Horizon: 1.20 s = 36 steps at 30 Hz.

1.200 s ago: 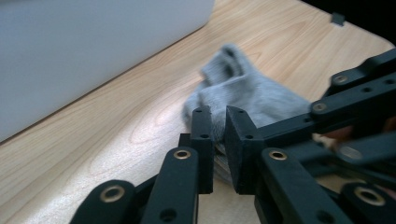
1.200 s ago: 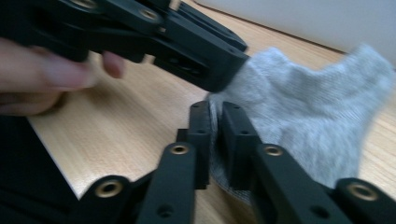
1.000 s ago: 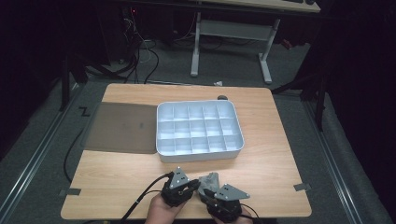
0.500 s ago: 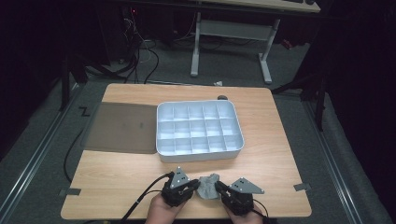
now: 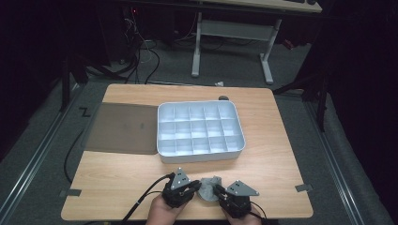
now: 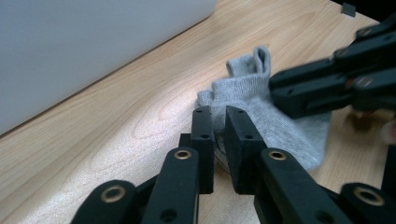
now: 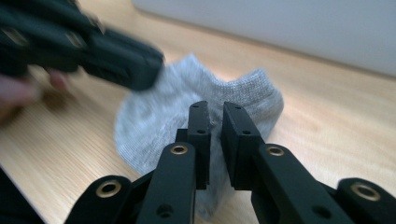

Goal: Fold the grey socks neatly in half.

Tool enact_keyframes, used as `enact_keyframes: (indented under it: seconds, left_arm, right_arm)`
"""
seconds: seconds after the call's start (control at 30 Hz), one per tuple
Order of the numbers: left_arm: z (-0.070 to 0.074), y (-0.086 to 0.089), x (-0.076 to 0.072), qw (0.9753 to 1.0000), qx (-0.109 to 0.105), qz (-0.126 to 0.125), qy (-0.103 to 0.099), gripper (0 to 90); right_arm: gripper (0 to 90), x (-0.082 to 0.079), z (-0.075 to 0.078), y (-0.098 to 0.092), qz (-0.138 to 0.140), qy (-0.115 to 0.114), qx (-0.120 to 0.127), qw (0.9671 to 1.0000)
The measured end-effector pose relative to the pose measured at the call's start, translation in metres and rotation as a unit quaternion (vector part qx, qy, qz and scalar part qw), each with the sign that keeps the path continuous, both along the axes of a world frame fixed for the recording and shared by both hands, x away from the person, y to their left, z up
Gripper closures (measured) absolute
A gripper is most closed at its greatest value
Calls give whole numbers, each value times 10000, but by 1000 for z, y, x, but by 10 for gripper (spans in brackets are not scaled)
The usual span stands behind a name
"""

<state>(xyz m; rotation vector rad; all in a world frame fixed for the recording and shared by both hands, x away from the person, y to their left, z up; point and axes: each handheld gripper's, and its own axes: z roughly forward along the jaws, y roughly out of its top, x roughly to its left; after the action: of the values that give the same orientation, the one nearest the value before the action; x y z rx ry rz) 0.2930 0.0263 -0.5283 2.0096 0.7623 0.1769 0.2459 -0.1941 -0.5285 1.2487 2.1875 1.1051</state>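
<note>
My left gripper (image 5: 196, 186) and right gripper (image 5: 219, 191) each pinch the grey sock (image 5: 210, 188), just in front of the white divided tray (image 5: 201, 155).

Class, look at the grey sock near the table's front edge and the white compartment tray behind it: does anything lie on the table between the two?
Nothing visible does. The grey sock, pinched by the left gripper and the right gripper, sits before the compartment tray, with bare wooden table between them.
</note>
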Motion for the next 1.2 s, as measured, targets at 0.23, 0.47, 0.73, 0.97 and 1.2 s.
enact_keyframes:
  seconds: [0.23,0.47,0.73,0.97,1.2]
  left_arm:
    - [15,-8,-13,9991,-302,-276,-150,755]
    - [-1,-25,-15,9988,216,-349,-269,759]
    - [-3,-22,-11,9985,445,-152,-266,789]
    - [-4,-19,-8,9992,325,-183,-121,792]
    - [-4,-18,-7,9993,290,-222,-80,796]
  right_arm:
    - [814,1,-4,0,-13,5,-13,10000]
    - [815,2,-4,0,-23,59,27,10000]
    - [806,1,-5,-7,1,77,94,9999]
    - [860,3,10,-9,-105,-118,140,9998]
    - [875,34,9,5,-127,89,-187,9997]
